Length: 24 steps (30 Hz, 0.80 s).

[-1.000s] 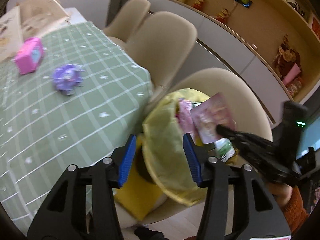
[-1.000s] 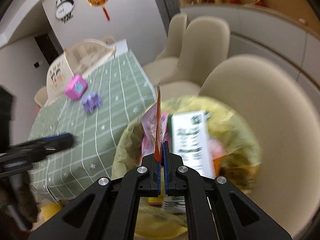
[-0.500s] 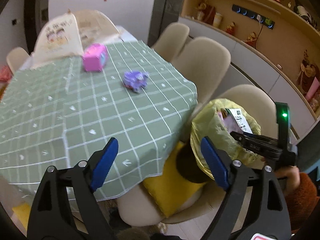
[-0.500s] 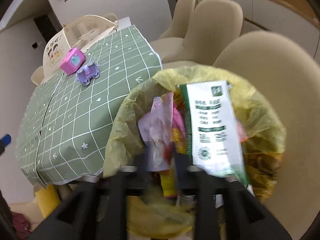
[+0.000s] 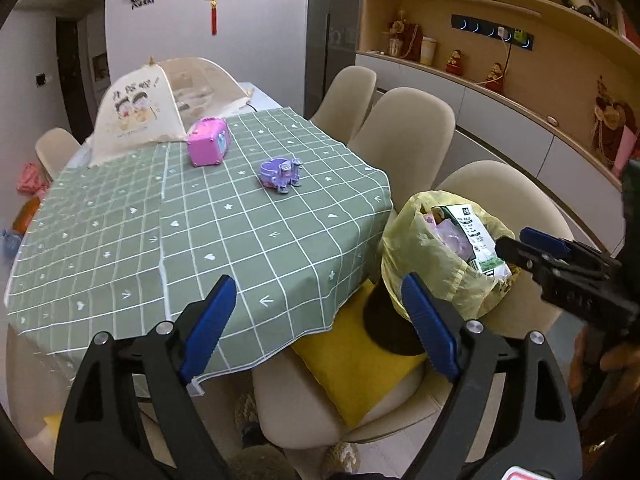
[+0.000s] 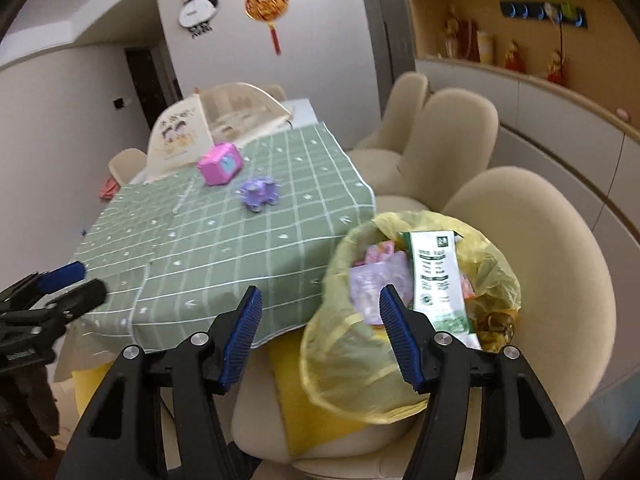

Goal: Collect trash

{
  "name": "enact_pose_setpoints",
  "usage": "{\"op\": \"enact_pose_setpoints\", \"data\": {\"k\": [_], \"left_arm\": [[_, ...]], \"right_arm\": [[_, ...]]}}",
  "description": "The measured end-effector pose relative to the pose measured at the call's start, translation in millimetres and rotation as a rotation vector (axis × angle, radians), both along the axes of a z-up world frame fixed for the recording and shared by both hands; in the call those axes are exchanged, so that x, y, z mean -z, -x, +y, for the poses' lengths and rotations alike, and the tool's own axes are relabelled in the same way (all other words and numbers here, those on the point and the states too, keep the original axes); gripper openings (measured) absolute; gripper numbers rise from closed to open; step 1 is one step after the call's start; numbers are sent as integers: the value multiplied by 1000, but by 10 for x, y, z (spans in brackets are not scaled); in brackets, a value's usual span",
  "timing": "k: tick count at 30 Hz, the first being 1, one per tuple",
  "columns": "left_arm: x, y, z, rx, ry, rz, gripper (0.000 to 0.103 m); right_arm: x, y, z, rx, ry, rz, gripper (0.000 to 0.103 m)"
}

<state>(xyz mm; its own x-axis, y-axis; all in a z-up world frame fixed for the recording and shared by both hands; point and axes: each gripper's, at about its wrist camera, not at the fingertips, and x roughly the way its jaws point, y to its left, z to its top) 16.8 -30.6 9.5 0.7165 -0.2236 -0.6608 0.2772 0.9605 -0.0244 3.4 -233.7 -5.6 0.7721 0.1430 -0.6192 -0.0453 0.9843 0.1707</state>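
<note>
A yellow trash bag (image 5: 420, 248) (image 6: 352, 344) stands open on a beige chair beside the table. In it lie a white and green packet (image 6: 436, 272) (image 5: 476, 236) and a pink and purple wrapper (image 6: 376, 280). My right gripper (image 6: 320, 300) hangs open just in front of the bag's rim, nothing between its fingers; in the left wrist view the right gripper (image 5: 516, 244) sits beside the bag. My left gripper (image 5: 316, 292) is open and empty over the table's near corner, left of the bag. On the green checked tablecloth (image 5: 200, 240) rest a pink box (image 5: 209, 147) and a purple toy (image 5: 280, 172).
A mesh food cover (image 5: 136, 116) stands at the table's far end. Beige chairs (image 5: 404, 136) line the right side, before a long cabinet and shelves. A yellow cushion (image 5: 360, 364) lies on the near chair under the bag.
My right gripper opened and let go of the pink wrapper, which now lies in the bag. My left gripper opened wide off the bag's rim. Both drew back and upward.
</note>
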Motion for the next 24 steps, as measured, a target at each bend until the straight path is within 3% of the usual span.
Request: {"op": "enact_pose_setpoints", "data": {"k": [3,9,15,24], "left_arm": [[-27,112,-49,-53,-49,-35,80],[-8,206,-33,-99,-47,-25,76],[-110,363,-74,-98,-61,-93,76],[-154,380,-90,-104,-66,-115,76]], "right_arm": [[-27,154,142,10,53,-43,58],[-72,359,243,14,107,-93,58],[-87,417,243,14,104,-107,58],[-74,449,238,18,94,-106,58]]}}
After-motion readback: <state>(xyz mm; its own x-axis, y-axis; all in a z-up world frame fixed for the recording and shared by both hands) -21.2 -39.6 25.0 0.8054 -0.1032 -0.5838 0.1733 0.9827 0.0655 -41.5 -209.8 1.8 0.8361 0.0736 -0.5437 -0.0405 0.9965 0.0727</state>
